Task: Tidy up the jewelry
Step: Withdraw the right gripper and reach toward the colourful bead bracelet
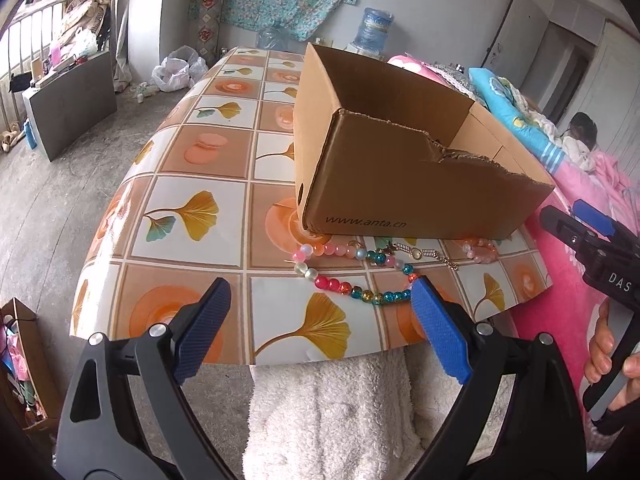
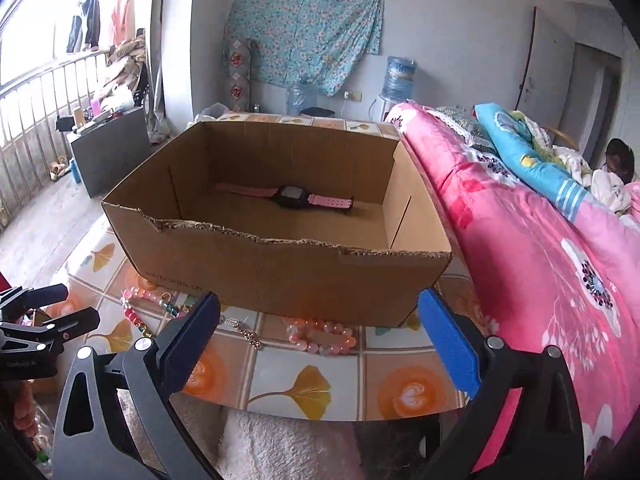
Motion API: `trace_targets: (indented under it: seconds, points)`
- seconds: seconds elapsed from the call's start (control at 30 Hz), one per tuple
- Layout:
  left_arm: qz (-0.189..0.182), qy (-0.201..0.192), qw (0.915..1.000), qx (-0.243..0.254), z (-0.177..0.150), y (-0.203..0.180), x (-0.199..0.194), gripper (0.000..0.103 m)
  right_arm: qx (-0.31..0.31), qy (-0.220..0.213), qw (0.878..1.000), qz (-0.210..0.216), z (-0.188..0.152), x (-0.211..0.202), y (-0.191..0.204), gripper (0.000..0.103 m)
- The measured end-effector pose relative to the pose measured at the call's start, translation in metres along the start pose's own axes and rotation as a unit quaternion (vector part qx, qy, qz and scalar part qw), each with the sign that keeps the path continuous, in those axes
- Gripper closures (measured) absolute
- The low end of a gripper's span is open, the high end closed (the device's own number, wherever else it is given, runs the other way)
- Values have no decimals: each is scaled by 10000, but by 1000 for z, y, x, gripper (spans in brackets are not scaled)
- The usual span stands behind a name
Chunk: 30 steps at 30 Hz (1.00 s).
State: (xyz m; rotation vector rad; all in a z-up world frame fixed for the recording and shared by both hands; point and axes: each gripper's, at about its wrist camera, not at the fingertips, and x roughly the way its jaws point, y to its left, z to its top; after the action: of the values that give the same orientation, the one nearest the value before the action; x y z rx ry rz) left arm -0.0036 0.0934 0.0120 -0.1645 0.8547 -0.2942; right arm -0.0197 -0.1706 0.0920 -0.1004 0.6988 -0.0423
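An open cardboard box [image 1: 400,184] stands on the tiled table [image 1: 192,152]; it also shows in the right wrist view [image 2: 280,272], with a pink-strapped watch [image 2: 294,196] lying inside. A multicoloured bead necklace [image 1: 352,284] lies on the table in front of the box, beside a small metal chain [image 1: 436,256] and a pink bead bracelet [image 1: 480,250]. The bracelet [image 2: 320,338], chain [image 2: 244,330] and necklace [image 2: 140,312] also show in the right wrist view. My left gripper [image 1: 320,292] is open and empty, just short of the necklace. My right gripper [image 2: 320,308] is open and empty above the bracelet.
A bed with a pink floral quilt [image 2: 540,260] lines the table's right side. A white fluffy towel [image 1: 328,412] hangs below the table's near edge. A grey cabinet [image 1: 68,104] stands on the floor at left. A small box of clutter [image 1: 20,360] sits at lower left.
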Motion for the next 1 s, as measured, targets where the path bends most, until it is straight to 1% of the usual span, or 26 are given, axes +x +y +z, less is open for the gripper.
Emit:
trace_targets:
  seconds: [0.07,0.13,0.2,0.3,0.43,0.57,0.67,0.73,0.8,0.83,0.87,0.93,1.0]
  points:
    - [-158,10,9998,-126,-1,1,1,15,-88,-104,9999,90,2,-4,2,7]
    - [-425,83,9989,-197,-1,2,3,15,-171,-145,9994,277,0,-4,5,7]
    - [-501,150,9983,-250,0,4,5,13,-144,-293,9989,349,-3,-8,3,7]
    - [-566,23,9979,-305,1,8,2,9,-78,-621,9965,556,-5,-15,0,6]
    - [-770,-159,9955,-521,6,18,0,8,-21,-430,9938,1021,-10,-7,2,7]
    - [-972,-111,9940,-490,7,25,4,8,212,-233,9835,1782,-16,1,6,6]
    - [-761,-37,9968,-236,7,22,10,8,416,171,9726,2283,-17,21,13,7]
    - [-609,-34,9981,36,7,17,14,8,604,424,9634,2575,-18,34,17,16]
    - [-466,-4,9984,317,6,13,18,9,719,713,9553,2776,-19,49,23,23]
    - [-405,4,9982,438,6,10,19,9,760,821,9526,2830,-20,55,26,28]
    - [-354,17,9979,548,6,9,21,9,800,922,9500,2875,-22,60,28,31]
    - [-304,14,9967,756,8,5,25,9,888,1084,9448,2963,-24,70,32,39]
    - [-215,-53,9951,967,9,1,27,10,956,1184,9424,2977,-25,77,33,44]
